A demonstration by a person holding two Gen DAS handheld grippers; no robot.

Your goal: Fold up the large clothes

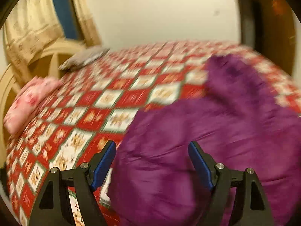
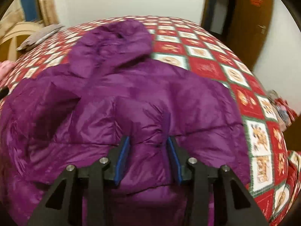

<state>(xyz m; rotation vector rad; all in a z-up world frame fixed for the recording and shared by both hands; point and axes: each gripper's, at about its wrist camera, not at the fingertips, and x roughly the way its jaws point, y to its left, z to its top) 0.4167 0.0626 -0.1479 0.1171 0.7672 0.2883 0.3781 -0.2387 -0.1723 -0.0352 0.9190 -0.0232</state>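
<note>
A purple hooded puffer jacket (image 2: 131, 98) lies spread on the bed, hood (image 2: 114, 39) toward the far wall. It also shows in the left wrist view (image 1: 207, 131), at the right. My left gripper (image 1: 152, 146) is open above the jacket's left edge, holding nothing. My right gripper (image 2: 148, 141) is open over the jacket's body, its blue pads (image 2: 122, 156) on either side of a raised fold of purple fabric (image 2: 165, 126); the pads do not press it. Both views are motion-blurred.
The bed has a red and white checked cover (image 1: 105, 101) (image 2: 216, 64). A pink folded cloth (image 1: 28, 101) and a grey pillow (image 1: 82, 58) lie at its left edge by a cream headboard (image 1: 56, 56). A brown door (image 2: 250, 15) stands at the right.
</note>
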